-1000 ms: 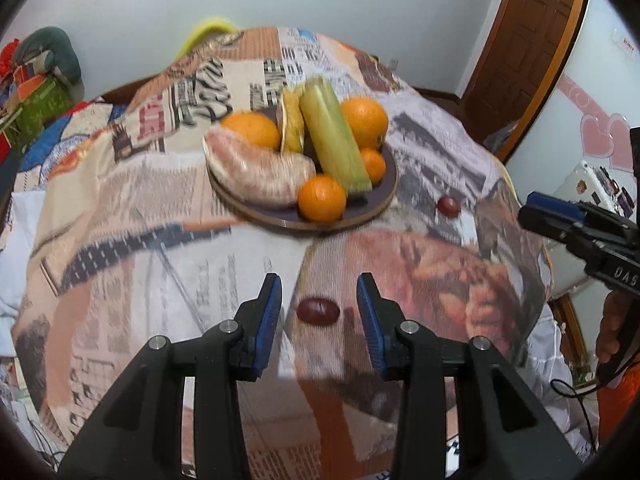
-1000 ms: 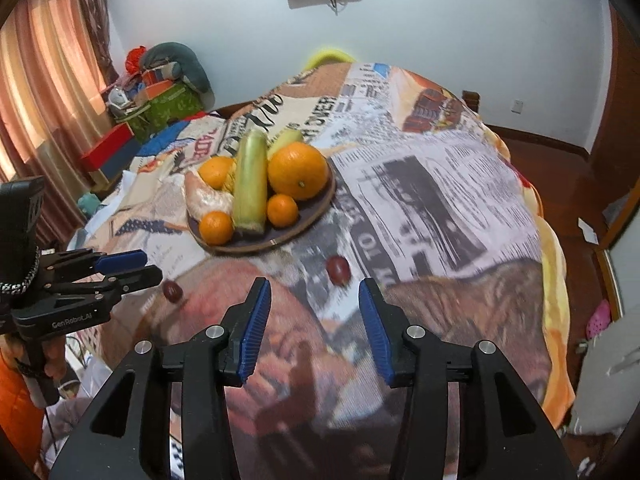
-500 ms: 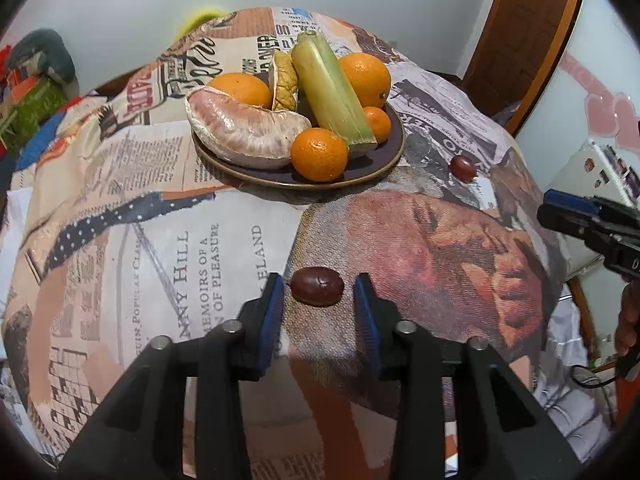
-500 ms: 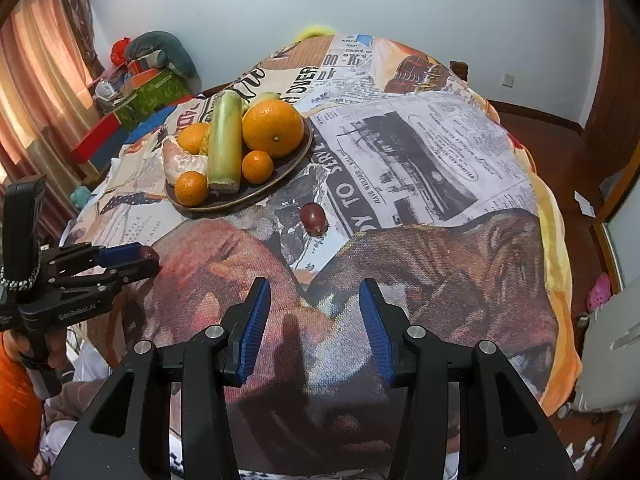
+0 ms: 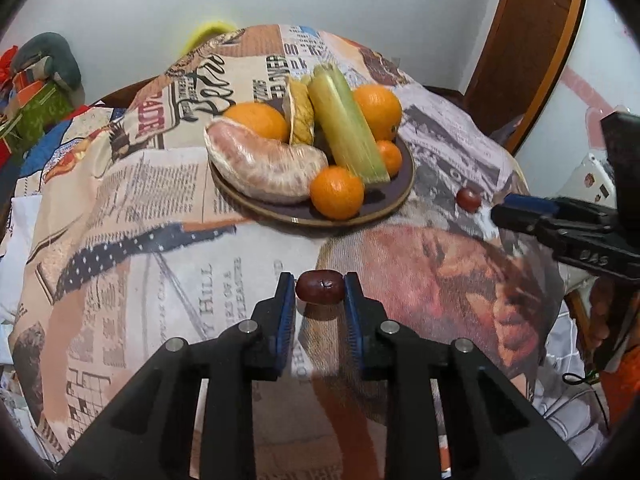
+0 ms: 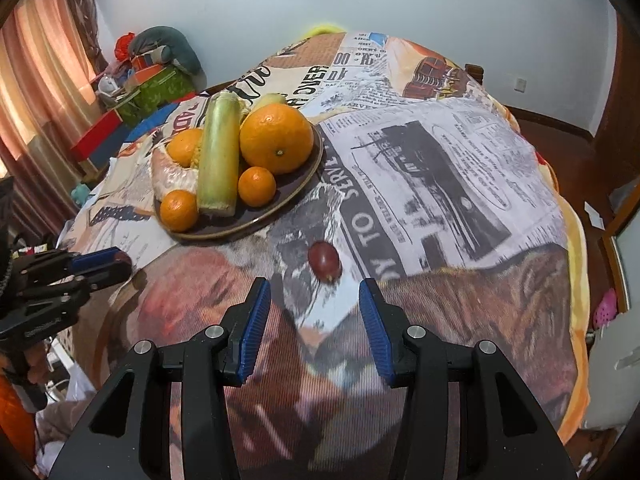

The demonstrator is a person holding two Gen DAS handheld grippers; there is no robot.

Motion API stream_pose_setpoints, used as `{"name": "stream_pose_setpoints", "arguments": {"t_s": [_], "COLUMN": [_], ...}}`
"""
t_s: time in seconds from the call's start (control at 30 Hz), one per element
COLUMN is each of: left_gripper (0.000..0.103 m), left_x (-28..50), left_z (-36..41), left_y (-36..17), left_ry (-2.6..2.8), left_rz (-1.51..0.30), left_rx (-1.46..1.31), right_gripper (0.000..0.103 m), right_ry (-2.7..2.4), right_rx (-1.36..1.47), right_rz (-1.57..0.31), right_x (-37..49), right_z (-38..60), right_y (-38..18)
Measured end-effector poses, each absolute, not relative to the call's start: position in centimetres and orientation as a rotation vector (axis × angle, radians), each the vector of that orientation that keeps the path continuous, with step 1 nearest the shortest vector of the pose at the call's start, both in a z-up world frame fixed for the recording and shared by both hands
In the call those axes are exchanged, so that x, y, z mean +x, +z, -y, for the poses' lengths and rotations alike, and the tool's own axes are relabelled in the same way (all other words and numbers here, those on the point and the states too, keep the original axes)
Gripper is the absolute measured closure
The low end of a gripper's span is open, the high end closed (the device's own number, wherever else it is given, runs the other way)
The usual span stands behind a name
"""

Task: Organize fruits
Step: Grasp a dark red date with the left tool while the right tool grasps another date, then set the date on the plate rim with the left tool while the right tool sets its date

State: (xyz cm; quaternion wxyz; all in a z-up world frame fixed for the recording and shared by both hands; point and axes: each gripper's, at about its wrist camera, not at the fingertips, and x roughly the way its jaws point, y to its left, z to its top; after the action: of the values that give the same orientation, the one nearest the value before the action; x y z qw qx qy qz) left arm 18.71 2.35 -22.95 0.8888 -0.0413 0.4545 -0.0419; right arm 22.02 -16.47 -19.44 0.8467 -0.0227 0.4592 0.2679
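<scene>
Left wrist view shows the left gripper [image 5: 320,292] clamped on a dark red jujube [image 5: 319,287], its blue pads touching both ends of the fruit just above the newspaper-print tablecloth [image 5: 160,240]. At about 12 o'clock from it sits a dark brown plate [image 5: 404,184] loaded with a peeled pomelo segment [image 5: 264,162], a pale green sugarcane piece [image 5: 346,124], two large oranges and two small tangerines. A second jujube [image 5: 469,199] lies on the cloth at 2 o'clock, just beside the plate's rim, near the tip of the right gripper [image 5: 520,210] coming in from 3 o'clock.

Right wrist view has the right gripper [image 6: 315,316] spread wide and empty, with that second jujube [image 6: 324,261] on the cloth just ahead at 12 o'clock, between the finger lines but untouched. The plate [image 6: 308,178] lies at 11 o'clock, the left gripper [image 6: 100,266] at 9 o'clock.
</scene>
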Motion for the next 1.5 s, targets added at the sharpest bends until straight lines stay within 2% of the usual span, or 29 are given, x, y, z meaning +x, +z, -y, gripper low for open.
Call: {"name": "stream_pose_setpoints", "arguments": {"t_s": [0.1,0.17,0.33,0.97,1.5], "left_gripper": [0.079,0.079,0.079,0.079,0.079], "left_x": [19.1,19.3,19.9,22.2,24.2], "left_z": [-2.7,-2.8,-2.9,-4.2,-5.1], "left_y": [-22.5,-22.3,-22.4,-21.5,-23.4], "left_ry": [-0.087,-0.09,-0.091,-0.077,-0.084], "left_rz": [-0.929,-0.923,-0.92,-0.878,-0.916], "left_rx": [-0.097,-0.103,-0.106,-0.121,-0.166], "right_gripper": [0.062,0.072,0.086,0.086,0.085], "right_ry": [0.555,0.553,0.563,0.659,0.709], "right_rx": [-0.054,-0.055,-0.056,-0.005,-0.027], "right_rz": [-0.971,-0.977,-0.984,-0.887,-0.968], "right_x": [22.8,23.2,23.5,24.2,25.6], "right_z": [16.1,15.9,15.6,13.3,9.6], "right_y": [-19.9,-20.2,-20.8,-17.1,-20.1]}}
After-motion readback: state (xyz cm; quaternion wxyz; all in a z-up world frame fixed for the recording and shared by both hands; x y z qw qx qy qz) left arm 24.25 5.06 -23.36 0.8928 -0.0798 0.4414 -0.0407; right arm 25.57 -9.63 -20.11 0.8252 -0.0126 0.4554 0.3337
